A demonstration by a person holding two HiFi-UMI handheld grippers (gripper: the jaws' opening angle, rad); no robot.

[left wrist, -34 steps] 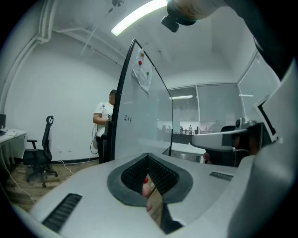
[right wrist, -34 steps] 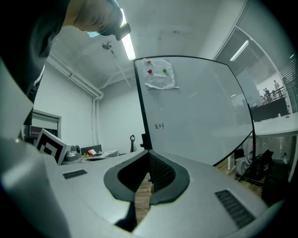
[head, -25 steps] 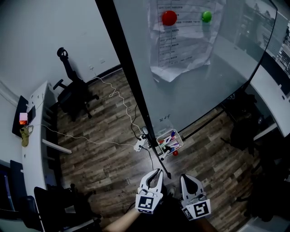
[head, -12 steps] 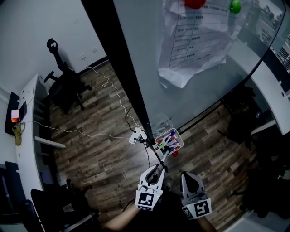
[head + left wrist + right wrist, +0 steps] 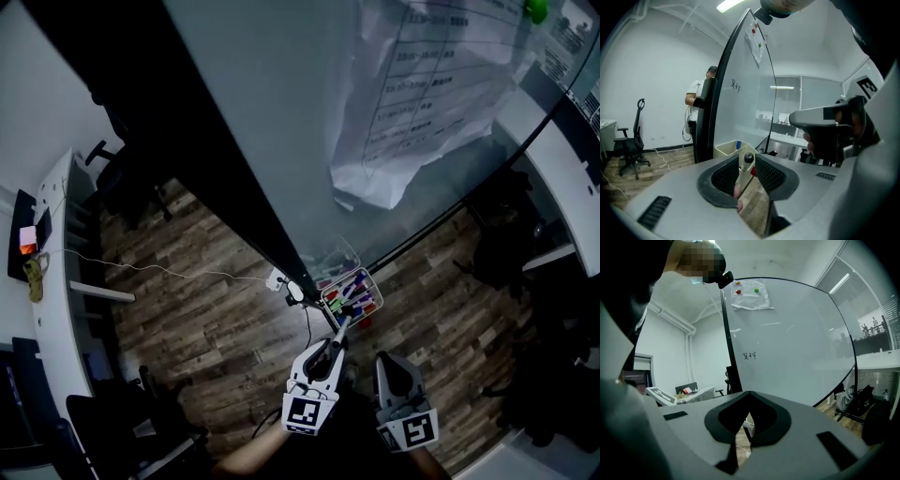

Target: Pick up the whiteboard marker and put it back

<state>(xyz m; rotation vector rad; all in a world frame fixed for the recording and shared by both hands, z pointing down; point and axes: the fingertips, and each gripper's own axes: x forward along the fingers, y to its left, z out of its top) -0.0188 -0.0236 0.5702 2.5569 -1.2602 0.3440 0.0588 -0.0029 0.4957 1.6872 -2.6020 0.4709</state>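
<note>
A whiteboard marker (image 5: 341,328) with a dark cap sticks out of my left gripper (image 5: 334,345), which is shut on it. In the left gripper view the marker (image 5: 747,163) stands between the ribbed pads, cap end forward. Just ahead hangs a small basket (image 5: 365,280) of coloured markers at the foot of the whiteboard (image 5: 309,122); the same cream basket (image 5: 725,149) lies beyond the jaws. My right gripper (image 5: 383,361) sits beside the left one, lower right, shut with nothing in it (image 5: 749,393).
A sheet of paper (image 5: 422,103) hangs on the board. A power strip (image 5: 279,279) and cable lie on the wood floor near the board's stand. A person (image 5: 696,108) stands behind the board; an office chair (image 5: 630,145) is at left. A white desk (image 5: 52,281) runs along the left.
The view has closed in on the whiteboard. My left gripper has moved slightly toward the basket with the marker in it. The right gripper has hardly moved.
</note>
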